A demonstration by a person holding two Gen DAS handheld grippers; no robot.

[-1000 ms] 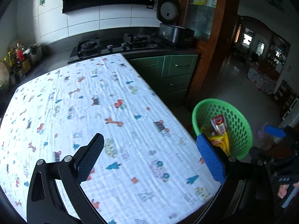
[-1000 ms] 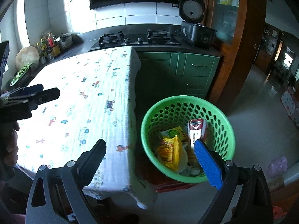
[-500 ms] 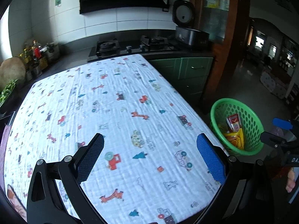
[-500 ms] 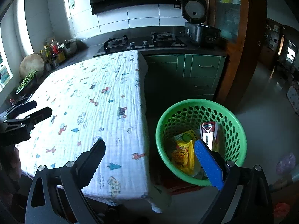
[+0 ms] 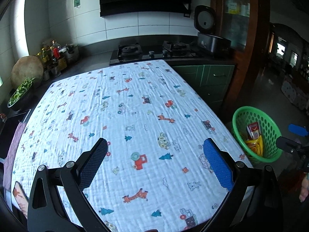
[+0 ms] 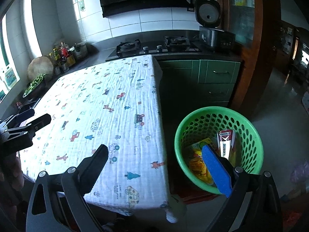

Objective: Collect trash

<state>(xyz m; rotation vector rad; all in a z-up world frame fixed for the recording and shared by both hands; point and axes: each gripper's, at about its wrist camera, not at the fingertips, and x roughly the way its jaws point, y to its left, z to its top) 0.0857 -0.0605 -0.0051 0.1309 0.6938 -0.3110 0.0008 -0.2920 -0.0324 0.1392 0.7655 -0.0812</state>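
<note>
A green perforated basket [image 6: 249, 127] stands on the floor right of the table; it also shows in the left wrist view [image 5: 270, 123]. Inside lie a red and white carton [image 6: 226, 145] and yellow wrappers [image 6: 199, 162]. My right gripper [image 6: 154, 164] is open and empty, above the table's right edge and the basket. My left gripper [image 5: 154, 160] is open and empty, above the near part of the table with the white animal-print cloth [image 5: 125, 116]. No trash shows on the cloth.
A gas hob [image 5: 152, 50] and a rice cooker [image 5: 210, 36] stand on the counter behind the table. Bottles [image 5: 52, 52] and a bowl of greens [image 5: 19, 94] sit at the left. Green cabinets [image 6: 212, 77] lie behind the basket.
Both grippers have drawn back and up from the table and basket, so more of the cloth and kitchen shows. Both stay open and empty.
</note>
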